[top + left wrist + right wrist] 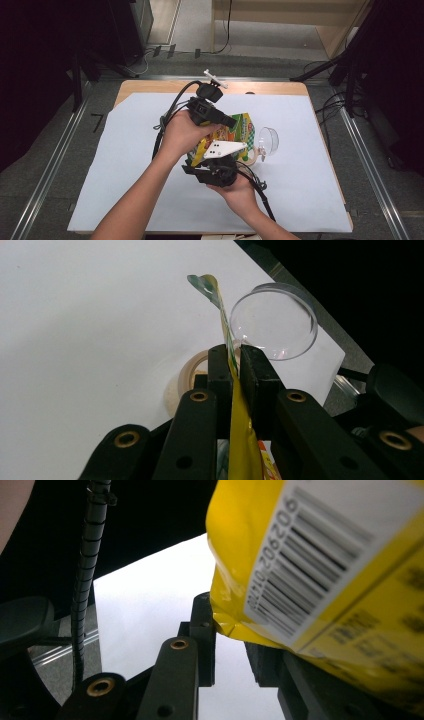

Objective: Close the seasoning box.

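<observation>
A yellow and green snack bag [235, 131] is held above the middle of the table between both grippers. The left gripper [234, 371] clamps its two black jaws on the bag's thin sealed edge, which stands upright between them. The right gripper [231, 640] grips the bag's lower edge, the glossy crinkled foil with a white barcode panel lying over its right jaw. Just beyond the bag, a clear plastic cup [269, 139] lies on its side on the white paper sheet [135, 165], with a roll of beige tape [251, 156] beside it.
</observation>
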### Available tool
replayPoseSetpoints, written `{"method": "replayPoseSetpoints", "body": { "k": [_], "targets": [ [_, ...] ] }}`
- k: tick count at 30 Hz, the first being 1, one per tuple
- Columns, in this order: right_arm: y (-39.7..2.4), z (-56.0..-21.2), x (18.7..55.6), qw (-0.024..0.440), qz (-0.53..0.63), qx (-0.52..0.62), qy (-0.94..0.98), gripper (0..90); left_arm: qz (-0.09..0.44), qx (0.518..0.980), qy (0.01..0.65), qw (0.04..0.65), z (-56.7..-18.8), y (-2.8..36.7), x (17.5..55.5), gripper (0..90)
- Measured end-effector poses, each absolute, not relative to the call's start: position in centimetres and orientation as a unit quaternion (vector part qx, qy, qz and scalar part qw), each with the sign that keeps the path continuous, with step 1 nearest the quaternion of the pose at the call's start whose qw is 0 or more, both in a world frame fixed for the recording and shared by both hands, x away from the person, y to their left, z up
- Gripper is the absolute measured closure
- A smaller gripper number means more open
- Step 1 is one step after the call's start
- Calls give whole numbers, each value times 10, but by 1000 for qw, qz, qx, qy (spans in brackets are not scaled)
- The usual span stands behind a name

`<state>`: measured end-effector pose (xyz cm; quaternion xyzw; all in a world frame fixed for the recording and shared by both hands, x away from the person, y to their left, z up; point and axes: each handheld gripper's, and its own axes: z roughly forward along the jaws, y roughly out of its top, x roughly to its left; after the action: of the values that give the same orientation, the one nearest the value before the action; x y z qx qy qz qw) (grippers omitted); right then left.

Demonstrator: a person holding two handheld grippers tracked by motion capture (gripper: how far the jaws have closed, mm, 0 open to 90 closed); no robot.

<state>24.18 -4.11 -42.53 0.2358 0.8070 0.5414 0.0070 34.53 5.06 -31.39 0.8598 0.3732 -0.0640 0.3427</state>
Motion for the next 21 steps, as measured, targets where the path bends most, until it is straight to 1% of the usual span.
{"method": "replayPoseSetpoints", "body": {
  "k": [21],
  "targets": [
    [-42,-431,243,6,540,240,807,779,-54,866,365,338,-313,44,338,840]
  ]
}}
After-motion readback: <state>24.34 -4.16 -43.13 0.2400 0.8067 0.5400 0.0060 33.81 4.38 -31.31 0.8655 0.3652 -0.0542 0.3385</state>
